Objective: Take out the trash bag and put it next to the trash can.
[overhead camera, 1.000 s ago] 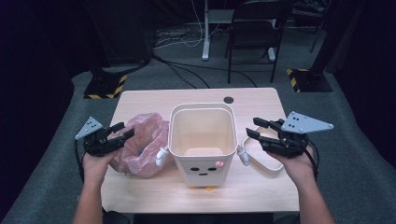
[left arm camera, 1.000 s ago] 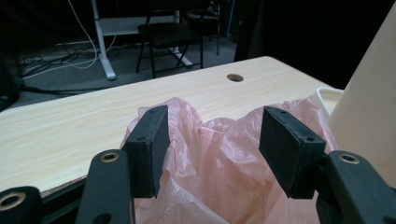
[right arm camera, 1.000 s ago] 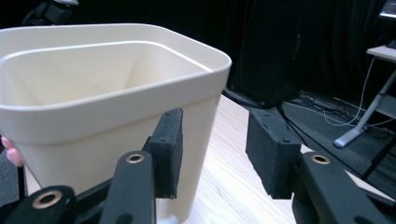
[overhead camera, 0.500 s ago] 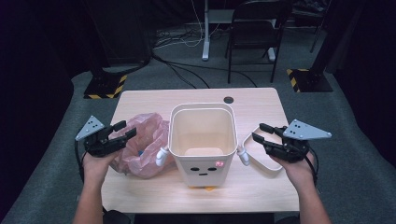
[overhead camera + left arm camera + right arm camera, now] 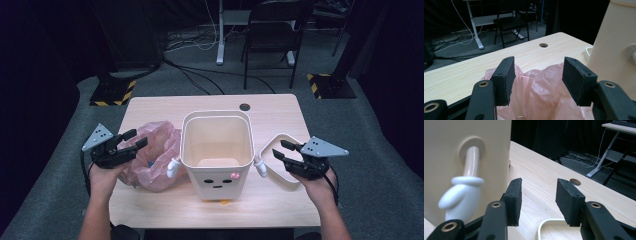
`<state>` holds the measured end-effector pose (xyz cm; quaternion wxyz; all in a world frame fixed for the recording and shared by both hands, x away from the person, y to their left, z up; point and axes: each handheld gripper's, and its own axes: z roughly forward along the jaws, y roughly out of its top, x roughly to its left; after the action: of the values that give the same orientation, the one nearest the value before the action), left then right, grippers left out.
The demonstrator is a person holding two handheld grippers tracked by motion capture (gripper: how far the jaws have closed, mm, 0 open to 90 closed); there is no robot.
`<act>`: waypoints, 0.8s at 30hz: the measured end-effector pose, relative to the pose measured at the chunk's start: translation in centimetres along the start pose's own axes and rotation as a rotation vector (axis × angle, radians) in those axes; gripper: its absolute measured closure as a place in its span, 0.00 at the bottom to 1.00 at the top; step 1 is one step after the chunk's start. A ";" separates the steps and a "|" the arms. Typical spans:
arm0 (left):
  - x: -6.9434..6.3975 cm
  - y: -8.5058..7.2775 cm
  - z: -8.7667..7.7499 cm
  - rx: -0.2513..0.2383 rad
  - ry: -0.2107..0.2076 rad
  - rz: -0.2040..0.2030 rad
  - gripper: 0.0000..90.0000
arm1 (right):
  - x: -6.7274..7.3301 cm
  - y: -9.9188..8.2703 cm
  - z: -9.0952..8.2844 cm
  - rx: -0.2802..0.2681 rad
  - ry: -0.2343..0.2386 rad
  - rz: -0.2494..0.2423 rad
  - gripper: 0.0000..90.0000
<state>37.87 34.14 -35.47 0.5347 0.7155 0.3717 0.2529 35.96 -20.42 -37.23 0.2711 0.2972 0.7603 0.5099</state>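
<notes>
two grippers hang with jaws parted and nothing between them, one on each side of the bin (image 5: 216, 150). the left gripper (image 5: 131, 140) sits low over the pink bag (image 5: 152, 155); in the left gripper view its pads (image 5: 505, 78) straddle the crumpled plastic just below and ahead, close to it, though i cannot tell whether they touch it. that spread looks set to take a fold of the film, which is loose and would slip out of a narrow bite.

the right gripper (image 5: 281, 150) points inward over the near edge of the white lid (image 5: 272, 147), which lies flat on the table (image 5: 270, 107) just right of the bin. in the right gripper view the lid's rim (image 5: 546, 225) curves under the gap between the jaws, and the bin's little arm (image 5: 465, 192) stands just to their left.

the bin stands upright in the middle of the table, open and apparently unlined, with the bag bunched against its left wall and the lid set aside on the right. that layout suggests lining it: the bag is within reach of one hand, and the lid is parked clear so the mouth stays free. both hands wait level, likely so the bag can be opened and spread between them.
</notes>
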 end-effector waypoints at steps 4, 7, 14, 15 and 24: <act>-0.2 0.0 0.2 0.005 -0.007 0.006 0.48 | -0.1 -0.7 0.2 0.001 -0.001 0.004 0.61; -0.4 0.1 0.3 0.011 -0.010 0.010 0.48 | -0.3 -1.1 0.3 0.005 0.000 0.008 0.61; -0.5 0.1 0.4 0.014 -0.012 0.015 0.48 | -0.6 -2.0 0.7 0.017 0.002 0.022 0.61; -0.5 0.1 0.4 0.012 -0.013 0.016 0.48 | -0.7 -2.4 0.9 0.023 0.002 0.028 0.61; -0.7 0.1 0.5 0.014 -0.017 0.020 0.48 | -1.0 -4.3 2.1 0.062 0.001 0.036 0.60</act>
<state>37.83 33.30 -35.45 0.5302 0.7251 0.3616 0.2498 37.35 -21.16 -41.83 0.2521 0.3191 0.7705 0.4909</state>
